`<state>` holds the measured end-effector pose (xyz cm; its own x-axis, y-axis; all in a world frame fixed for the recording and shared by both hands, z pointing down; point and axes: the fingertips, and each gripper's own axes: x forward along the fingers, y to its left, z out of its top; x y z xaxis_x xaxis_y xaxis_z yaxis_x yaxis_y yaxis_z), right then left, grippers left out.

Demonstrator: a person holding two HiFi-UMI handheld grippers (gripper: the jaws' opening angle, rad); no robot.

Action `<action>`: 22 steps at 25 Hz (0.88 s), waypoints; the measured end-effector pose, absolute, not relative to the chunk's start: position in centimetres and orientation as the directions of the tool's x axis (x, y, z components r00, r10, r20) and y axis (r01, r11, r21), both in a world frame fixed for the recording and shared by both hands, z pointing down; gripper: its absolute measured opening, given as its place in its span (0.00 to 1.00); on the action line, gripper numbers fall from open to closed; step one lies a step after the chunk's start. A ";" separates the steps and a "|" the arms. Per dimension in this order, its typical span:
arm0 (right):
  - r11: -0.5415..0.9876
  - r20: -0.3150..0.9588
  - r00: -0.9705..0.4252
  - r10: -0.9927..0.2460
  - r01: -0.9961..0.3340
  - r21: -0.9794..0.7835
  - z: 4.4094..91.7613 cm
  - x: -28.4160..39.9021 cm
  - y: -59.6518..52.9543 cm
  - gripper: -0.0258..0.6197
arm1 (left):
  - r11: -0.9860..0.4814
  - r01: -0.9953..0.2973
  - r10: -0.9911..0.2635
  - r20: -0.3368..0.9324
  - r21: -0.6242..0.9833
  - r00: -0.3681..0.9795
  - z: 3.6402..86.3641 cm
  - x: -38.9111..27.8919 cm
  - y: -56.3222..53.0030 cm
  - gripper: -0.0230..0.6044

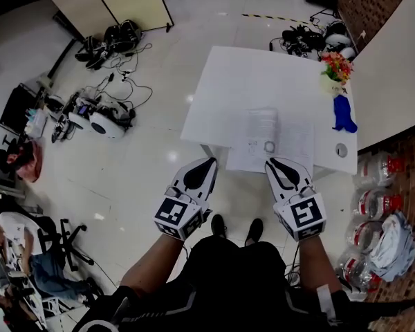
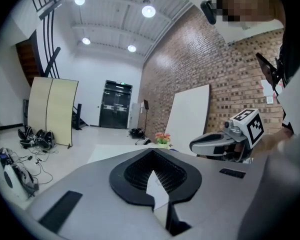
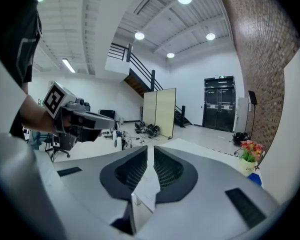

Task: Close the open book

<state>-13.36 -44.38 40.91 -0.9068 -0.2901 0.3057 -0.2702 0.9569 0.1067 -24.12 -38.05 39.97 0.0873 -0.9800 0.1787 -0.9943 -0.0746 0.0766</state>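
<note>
The open book (image 1: 271, 138) lies flat with white pages up on the white table (image 1: 228, 88), near its front edge. Both grippers hover in front of that edge, short of the book and pointing toward it. My left gripper (image 1: 210, 162) is to the book's left with its jaws together and nothing held; its own view shows the pads meeting at the left gripper (image 2: 152, 151) tip. My right gripper (image 1: 272, 163) sits just before the book's near edge, shut and empty, with only a thin slit between the pads of the right gripper (image 3: 150, 149).
A pot of flowers (image 1: 335, 68), a blue object (image 1: 344, 114) and a small round item (image 1: 342, 150) stand along the table's right side. Cables and gear (image 1: 100, 113) litter the floor at left. Water bottles (image 1: 375, 203) sit by the brick wall at right.
</note>
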 end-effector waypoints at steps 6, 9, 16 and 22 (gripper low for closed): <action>0.959 0.546 -0.799 -0.251 -0.128 0.254 50.4 -17.9 -42.9 0.22 | -0.082 -0.990 -0.942 0.315 0.115 0.114 48.1 -27.7 -38.8 0.03; 0.913 0.652 -0.707 -0.275 0.021 0.408 55.9 -19.6 -42.2 0.27 | -0.058 -0.993 -0.925 0.368 0.107 0.093 52.2 -29.2 -38.7 0.03; 0.848 0.753 -0.568 -0.332 0.169 0.502 65.2 -21.5 -41.8 0.32 | -0.054 -0.983 -0.877 0.463 0.173 0.130 60.2 -30.5 -39.0 0.03; 0.774 0.741 -0.478 -0.472 0.178 0.607 68.4 -22.3 -43.6 0.32 | -0.058 -0.977 -0.828 0.537 0.204 0.161 65.1 -31.1 -38.9 0.03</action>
